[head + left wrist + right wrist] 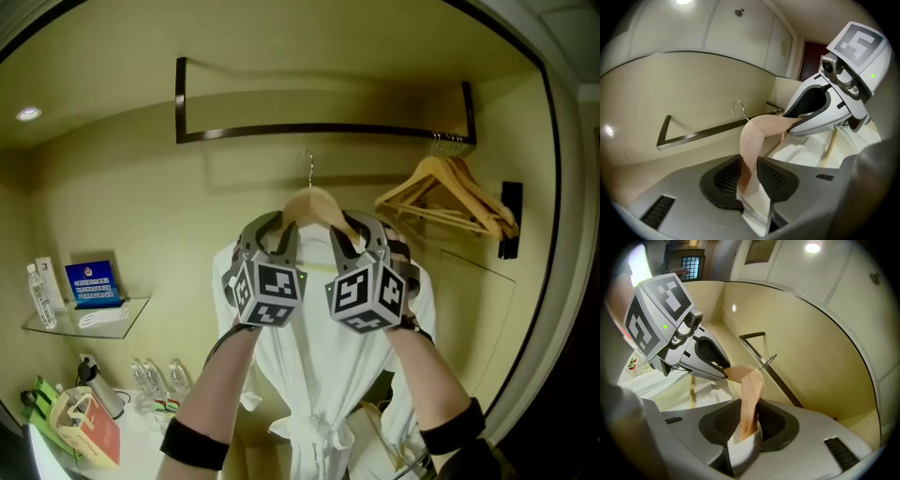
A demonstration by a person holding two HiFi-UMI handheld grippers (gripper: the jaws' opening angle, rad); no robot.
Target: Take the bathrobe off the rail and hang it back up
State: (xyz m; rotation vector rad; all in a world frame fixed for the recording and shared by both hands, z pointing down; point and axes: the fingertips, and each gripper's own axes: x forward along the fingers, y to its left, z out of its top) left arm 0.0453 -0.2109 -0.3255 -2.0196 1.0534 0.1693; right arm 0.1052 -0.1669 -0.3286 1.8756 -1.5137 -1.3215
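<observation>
Bathrobe [323,375], white and belted at the waist, hangs on a wooden hanger [314,206] that both grippers hold up in front of a cream wall, just under the dark rail [319,129]. In the head view the hook [308,169] stands free below the rail, with nothing between the two. At the rail's right end hang spare hangers [450,192], well clear of the bathrobe, and beyond them a dark fitting [511,220] sits on the side wall. To the left a glass shelf [112,328] carries a blue card [92,283] and a bottle [40,295]. Lower down, on a counter at the left edge, stand a kettle [101,394], a few small bottles [155,377] and a paper bag [89,427], all apart from the bathrobe. The left gripper [749,174] has its jaws closed on the hanger's left shoulder, with white collar cloth pinched in alongside the wood. The right gripper [749,417] grips the right shoulder in the same way, with cloth bunched under the wood between its pads. The two grippers sit side by side, close but not touching, and point up and forward toward the wall with their marker cubes facing back at the head camera. The left forearm [220,389] and the right forearm [427,375] rise from the bottom edge and lean inward, each with a black band near the elbow, and they cover part of the bathrobe's front.
</observation>
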